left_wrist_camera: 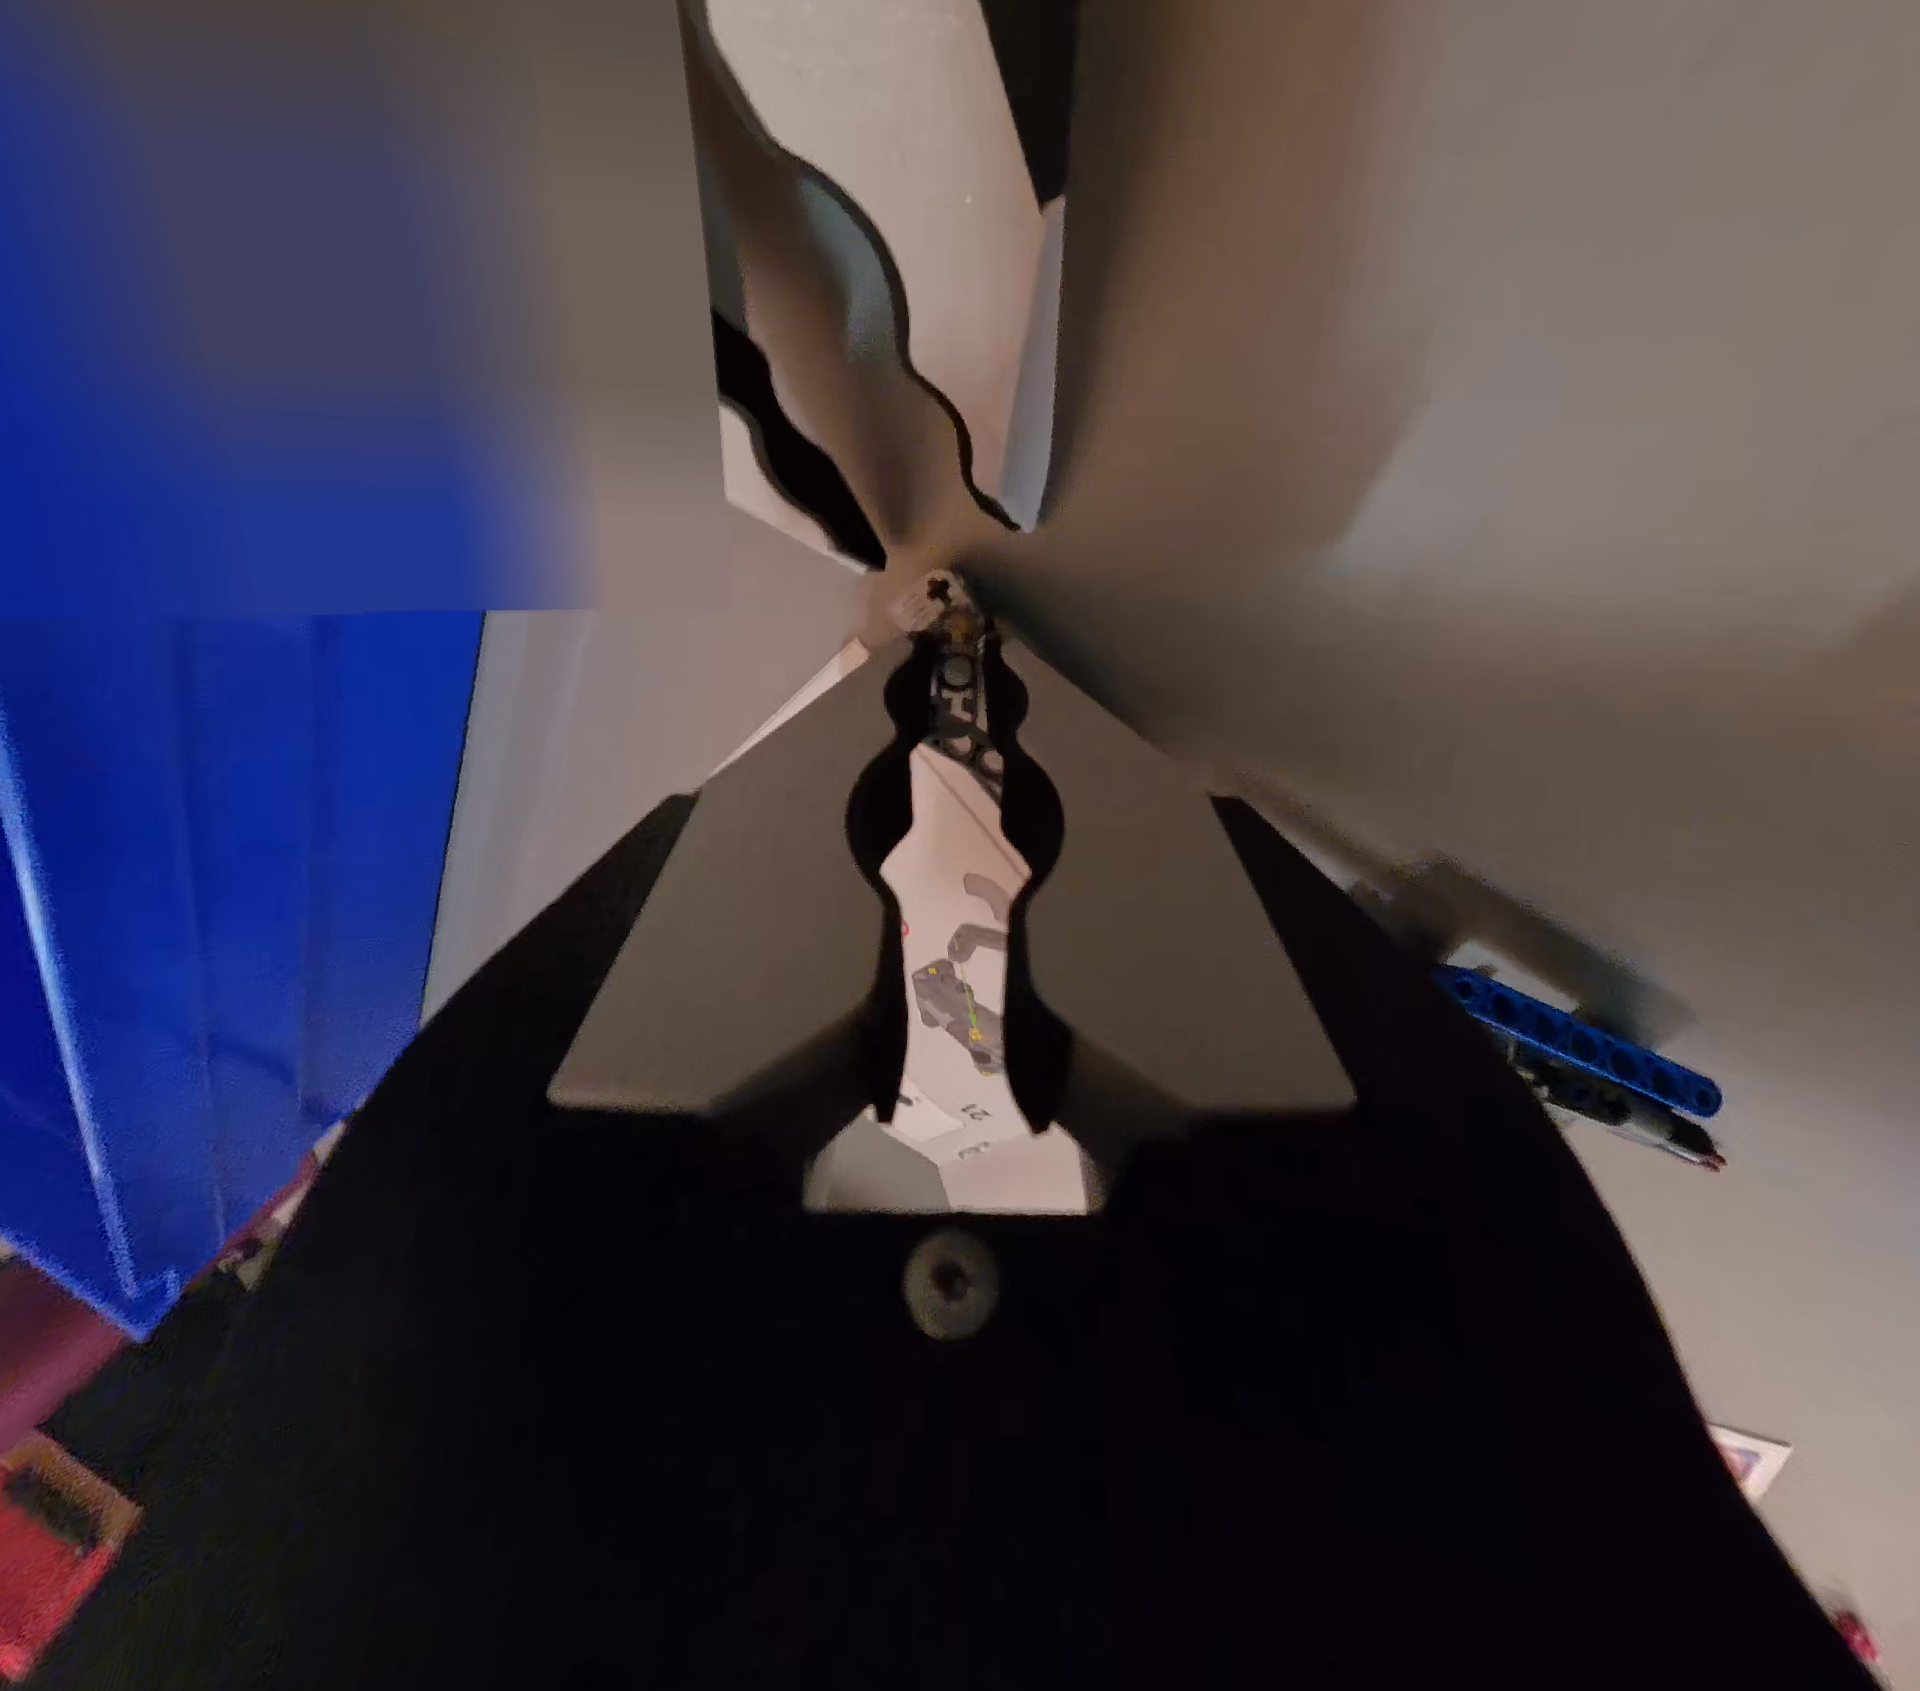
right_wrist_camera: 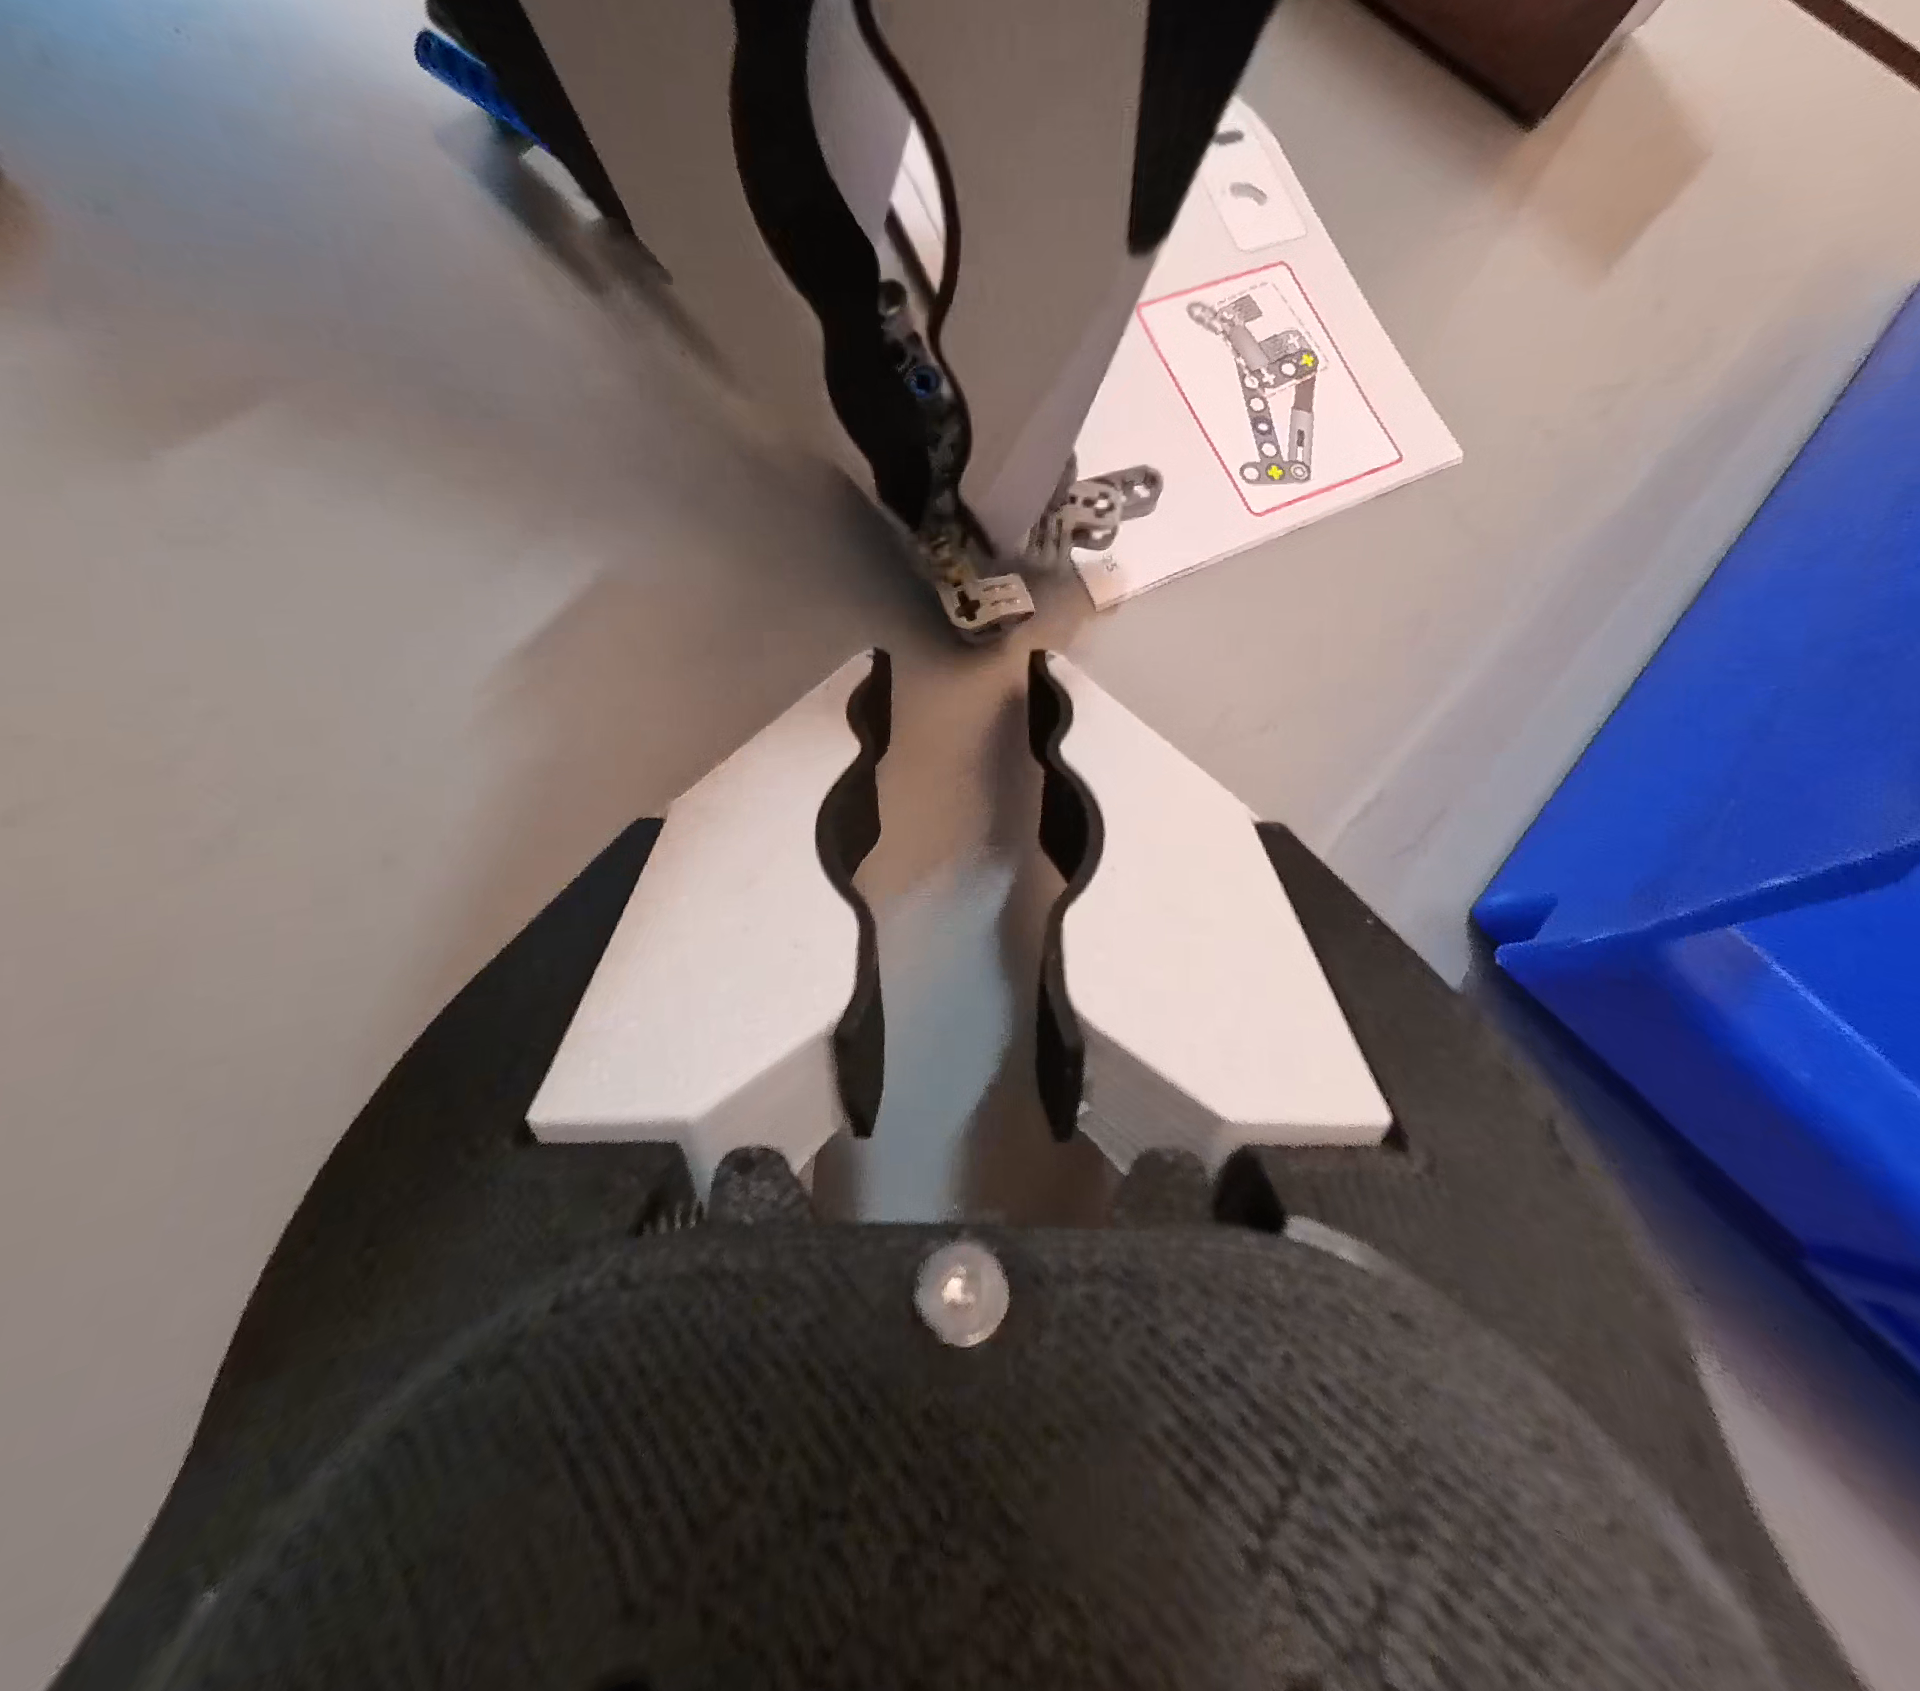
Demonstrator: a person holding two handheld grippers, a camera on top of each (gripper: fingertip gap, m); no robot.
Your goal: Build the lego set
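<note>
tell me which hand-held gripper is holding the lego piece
The left hand-held gripper, reaching in from above in the right wrist view, is shut on the black lego beam. The right hand-held gripper is open with nothing between its fingers.

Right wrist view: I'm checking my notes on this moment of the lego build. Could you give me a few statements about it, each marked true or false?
1. The right gripper is open, holding nothing. True.
2. The left gripper grips a black lego beam. True.
3. The grey connector lies inside the blue bin. False: it sits at the tip of the held beam.
4. The instruction booklet lies on the table. True.
5. The bin is red. False: blue.
</note>
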